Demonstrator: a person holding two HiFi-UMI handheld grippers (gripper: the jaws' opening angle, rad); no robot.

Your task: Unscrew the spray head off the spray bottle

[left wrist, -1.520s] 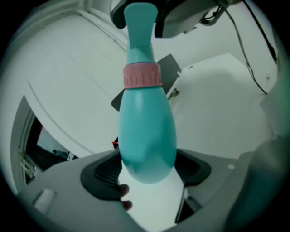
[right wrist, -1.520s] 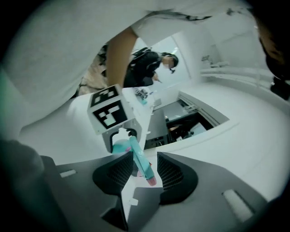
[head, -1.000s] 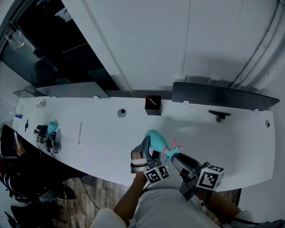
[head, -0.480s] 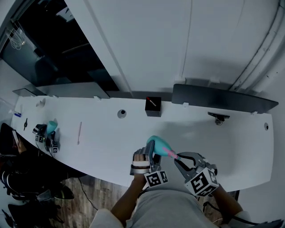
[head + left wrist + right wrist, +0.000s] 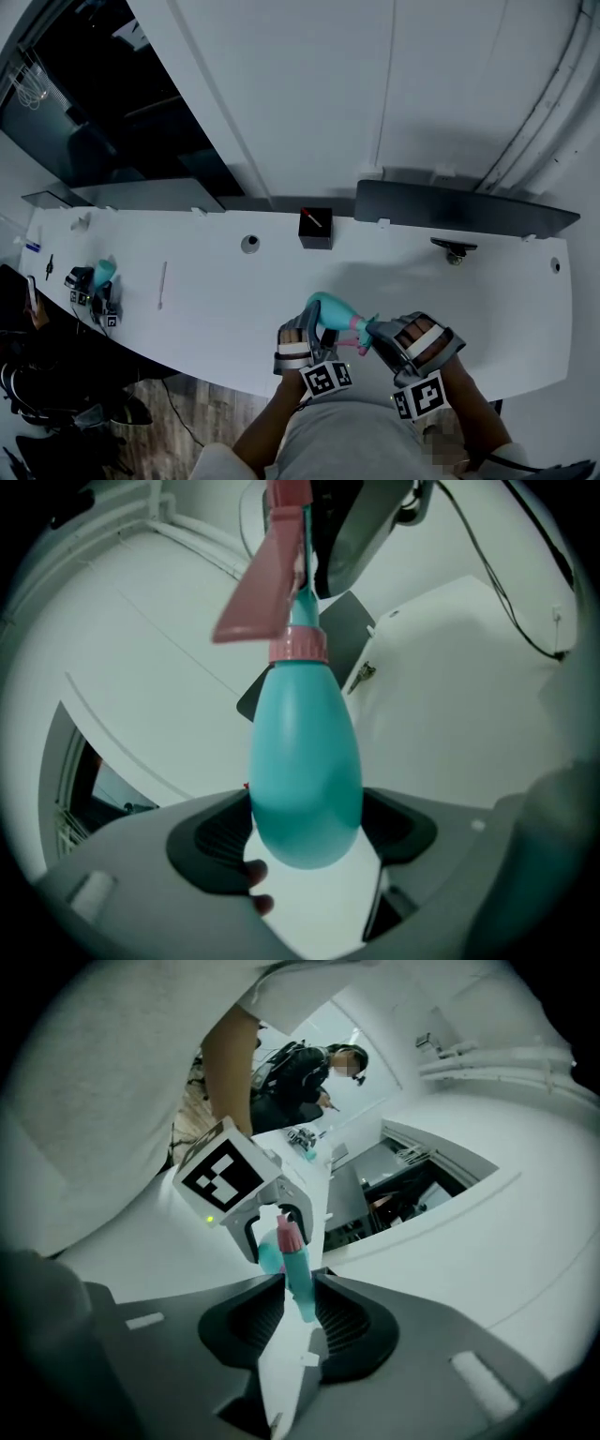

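At the near edge of the white worktop point(image 5: 206, 281), our left tool point(image 5: 305, 832) is clamped round the teal spray bottle point(image 5: 305, 752). It is opaque, so we cannot see its contents. Our right tool point(image 5: 298, 1309), whose jaws just closed in and then eased slightly, pinches the spray head point(image 5: 296, 1274), whose top the left gripper view crops.

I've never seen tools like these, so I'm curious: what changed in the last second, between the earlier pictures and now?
The right gripper turned over and came in to the spray head. Its jaws have just been closing and now grip it. The left gripper holds the spray bottle as before, and the black box on the table hasn't moved.
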